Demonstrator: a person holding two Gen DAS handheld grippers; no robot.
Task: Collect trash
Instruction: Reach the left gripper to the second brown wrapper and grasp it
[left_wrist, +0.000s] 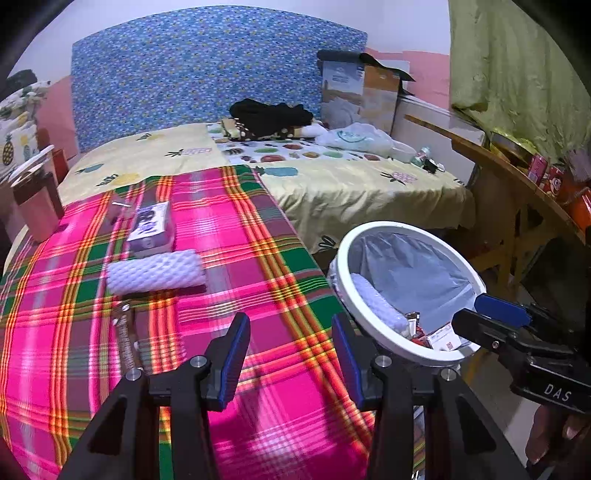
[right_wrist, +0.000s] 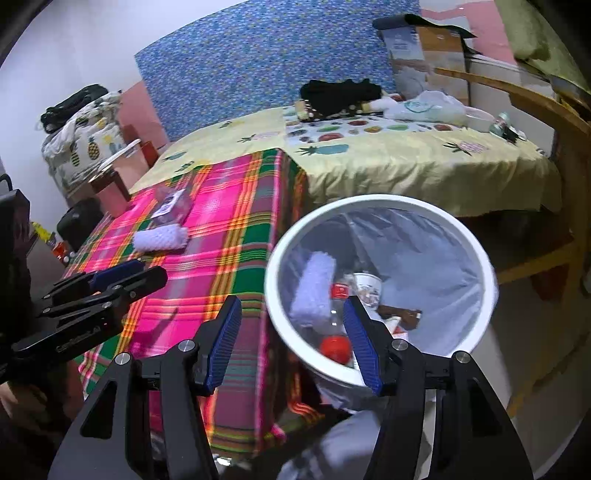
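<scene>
A white foam net sleeve (left_wrist: 155, 272) lies on the pink plaid cloth, with a purple-and-white box (left_wrist: 151, 227) just behind it and a brown wrapper (left_wrist: 125, 338) in front. My left gripper (left_wrist: 290, 354) is open and empty above the cloth, near these items. A white bin (left_wrist: 345, 266) with a grey liner stands to the right of the table. In the right wrist view the bin (right_wrist: 484, 266) holds a foam sleeve (right_wrist: 314, 288), a red-capped bottle (right_wrist: 334, 347), a paper cup (right_wrist: 367, 286) and wrappers. My right gripper (right_wrist: 295, 343) is open and empty over the bin's near rim.
A bed with a yellow pineapple sheet (left_wrist: 332, 184) lies behind the table, with black clothes (left_wrist: 269, 114) and a plastic bag (left_wrist: 354, 138) on it. A pink container (left_wrist: 37, 206) stands at the table's left edge. A wooden shelf (left_wrist: 517, 173) with red packets is on the right.
</scene>
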